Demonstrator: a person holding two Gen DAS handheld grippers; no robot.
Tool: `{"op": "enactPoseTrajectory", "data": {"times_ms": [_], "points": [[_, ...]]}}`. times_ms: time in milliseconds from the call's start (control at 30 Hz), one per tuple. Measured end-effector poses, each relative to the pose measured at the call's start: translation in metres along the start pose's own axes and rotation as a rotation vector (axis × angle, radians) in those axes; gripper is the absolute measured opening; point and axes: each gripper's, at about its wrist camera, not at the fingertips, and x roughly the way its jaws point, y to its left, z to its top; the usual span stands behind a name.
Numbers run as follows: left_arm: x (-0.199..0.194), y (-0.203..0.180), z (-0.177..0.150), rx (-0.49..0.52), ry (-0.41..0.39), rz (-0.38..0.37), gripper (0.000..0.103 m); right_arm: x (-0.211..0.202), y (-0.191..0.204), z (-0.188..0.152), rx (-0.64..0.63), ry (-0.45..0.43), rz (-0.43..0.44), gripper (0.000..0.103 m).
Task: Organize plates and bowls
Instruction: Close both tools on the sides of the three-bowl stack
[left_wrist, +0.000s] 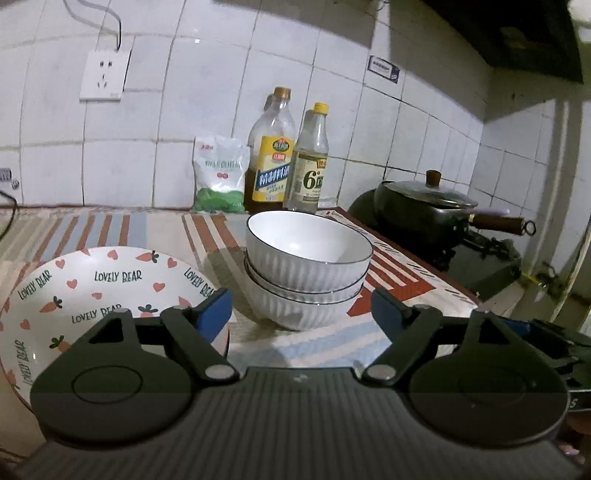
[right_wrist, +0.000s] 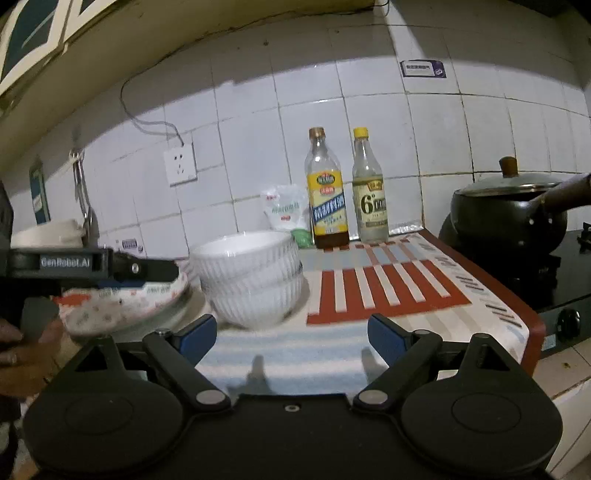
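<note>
A stack of white ribbed bowls (left_wrist: 308, 269) stands on the striped mat, just ahead of my left gripper (left_wrist: 301, 314), which is open and empty. A white plate printed with hearts, carrots and "LOVELY BEAR" (left_wrist: 92, 295) lies to the left of the bowls, partly under my left finger. In the right wrist view the bowl stack (right_wrist: 251, 277) sits ahead and left of my right gripper (right_wrist: 291, 332), which is open and empty above the mat. The plate (right_wrist: 122, 302) shows at left, under the left gripper's body.
Two bottles (left_wrist: 271, 151) (left_wrist: 308, 162) and a white bag (left_wrist: 219, 173) stand against the tiled wall. A black lidded pot (left_wrist: 428, 206) sits on the stove at right. The striped mat (right_wrist: 388, 291) covers the counter; its edge drops off at right.
</note>
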Motion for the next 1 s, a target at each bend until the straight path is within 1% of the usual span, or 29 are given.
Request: {"op": "enactPoseTrajectory", "data": {"times_ms": [67, 133, 167, 233, 333, 400, 500, 533, 600, 667, 733, 800, 1000], "points": [[-0.001, -0.006, -0.006, 0.018, -0.013, 0.039, 0.086, 0.000, -0.001, -0.004, -0.005, 0.007, -0.028, 0.092], [-0.003, -0.010, -0.009, 0.038, -0.017, 0.041, 0.089, -0.001, 0.000, -0.007, -0.034, 0.013, -0.029, 0.092], [-0.005, -0.012, -0.012, 0.046, -0.022, 0.040, 0.092, -0.002, 0.001, -0.008, -0.064, 0.010, -0.024, 0.092], [-0.007, -0.016, -0.017, 0.066, -0.035, 0.060, 0.095, -0.003, 0.004, -0.010, -0.109, 0.005, -0.026, 0.093], [-0.005, -0.020, -0.024, 0.086, -0.039, 0.077, 0.097, -0.002, 0.010, -0.012, -0.183, 0.005, -0.013, 0.093], [-0.002, -0.022, -0.027, 0.080, -0.031, 0.079, 0.098, 0.000, 0.016, -0.014, -0.247, 0.006, -0.014, 0.094], [0.001, -0.027, -0.030, 0.092, -0.033, 0.094, 0.099, 0.005, 0.023, -0.017, -0.337, -0.022, -0.022, 0.094], [0.003, -0.029, -0.031, 0.095, -0.033, 0.098, 0.101, 0.007, 0.025, -0.017, -0.350, -0.030, -0.023, 0.094], [0.007, -0.030, -0.031, 0.078, -0.012, 0.091, 0.102, 0.014, 0.023, -0.012, -0.332, -0.034, -0.003, 0.094], [0.011, -0.031, -0.030, 0.054, 0.001, 0.074, 0.102, 0.021, 0.018, -0.007, -0.290, -0.031, 0.057, 0.094], [0.014, -0.034, -0.029, 0.058, -0.001, 0.075, 0.102, 0.029, 0.014, -0.003, -0.271, -0.033, 0.083, 0.094], [0.019, -0.038, -0.027, 0.066, 0.006, 0.084, 0.102, 0.040, 0.012, -0.001, -0.272, -0.024, 0.100, 0.094], [0.035, -0.031, -0.015, -0.014, 0.056, 0.072, 0.102, 0.076, 0.003, 0.007, -0.280, 0.014, 0.186, 0.094]]}}
